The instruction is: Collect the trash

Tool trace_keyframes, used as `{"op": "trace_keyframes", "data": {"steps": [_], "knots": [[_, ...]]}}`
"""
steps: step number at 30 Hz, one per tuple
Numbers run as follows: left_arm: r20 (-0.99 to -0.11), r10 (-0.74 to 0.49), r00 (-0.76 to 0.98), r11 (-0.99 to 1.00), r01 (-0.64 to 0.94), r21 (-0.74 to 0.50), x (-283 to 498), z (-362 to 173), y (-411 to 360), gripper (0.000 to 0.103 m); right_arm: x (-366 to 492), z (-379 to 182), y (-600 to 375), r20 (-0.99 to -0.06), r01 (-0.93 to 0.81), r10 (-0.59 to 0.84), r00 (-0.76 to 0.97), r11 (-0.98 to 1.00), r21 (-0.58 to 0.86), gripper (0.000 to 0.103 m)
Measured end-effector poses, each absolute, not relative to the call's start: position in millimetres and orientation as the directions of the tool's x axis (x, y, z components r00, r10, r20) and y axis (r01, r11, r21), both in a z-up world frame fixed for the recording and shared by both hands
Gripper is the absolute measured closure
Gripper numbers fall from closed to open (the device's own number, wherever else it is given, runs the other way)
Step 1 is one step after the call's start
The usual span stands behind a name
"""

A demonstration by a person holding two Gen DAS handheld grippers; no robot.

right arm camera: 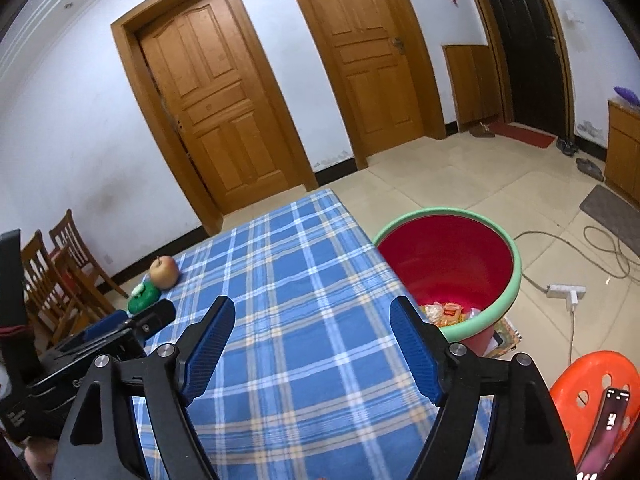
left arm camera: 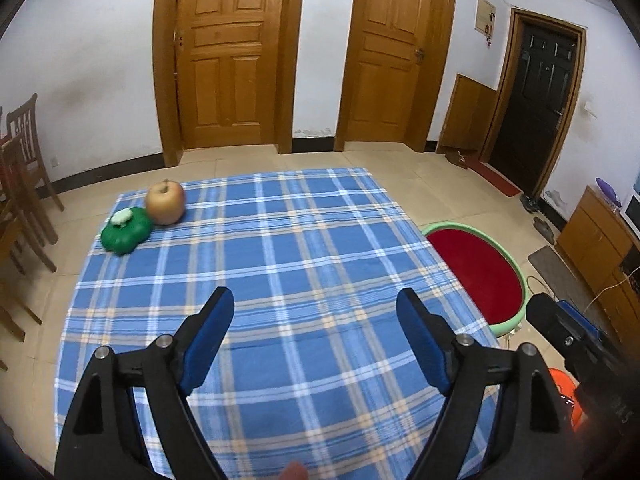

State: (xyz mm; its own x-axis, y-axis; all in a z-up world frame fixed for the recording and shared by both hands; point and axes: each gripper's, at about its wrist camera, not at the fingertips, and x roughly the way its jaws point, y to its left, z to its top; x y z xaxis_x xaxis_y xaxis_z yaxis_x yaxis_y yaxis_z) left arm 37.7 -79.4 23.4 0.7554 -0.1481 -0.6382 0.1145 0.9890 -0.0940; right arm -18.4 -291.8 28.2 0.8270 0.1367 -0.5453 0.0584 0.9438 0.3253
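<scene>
1. Left wrist view is showing the left gripper (left arm camera: 316,312) gaping wide and gripping nothing, hovering over the plaid tablecloth (left arm camera: 288,240).
2. Right gripper (right arm camera: 312,320) is likewise spreading wide, carrying nothing.
3. Wrappers (right arm camera: 448,312) are lying inside the red bin (right arm camera: 516,264), sitting at two o'clock just beside the right claw, the nearer one.
4. Apple (left arm camera: 165,203) and green toy (left arm camera: 126,230) are sitting touching at eleven o'clock, well apart from both claws, nearer the left.

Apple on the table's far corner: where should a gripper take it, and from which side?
Grip the apple across its round middle, coming from above, probably with the open left gripper. It stands stem-up, and the green toy touches its near-left side, blocking a low approach there.
</scene>
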Motion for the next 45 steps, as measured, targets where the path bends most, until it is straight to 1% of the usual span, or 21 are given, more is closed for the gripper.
{"op": "trace_keyframes", "data": {"steps": [5,18,45], "knots": [[-0.640,-0.098,0.762,0.995,0.088,-0.048,26.2,17.9,-70.0,0.020,-26.6,24.7,-275.1,-0.539,0.063,0.093,0.837,0.963,0.263,0.023],[-0.648,-0.087,0.756,0.996,0.059,-0.065,17.7,3.1,-57.2,0.020,-36.2,15.1,-255.1,-0.533,0.068,0.041,0.845,0.981,0.183,0.023],[-0.658,-0.056,0.751,0.998,0.018,-0.065,17.8,-8.2,-47.2,0.020,-39.4,10.2,-256.6,-0.529,0.079,0.030,0.848,0.980,0.181,0.022]]}}
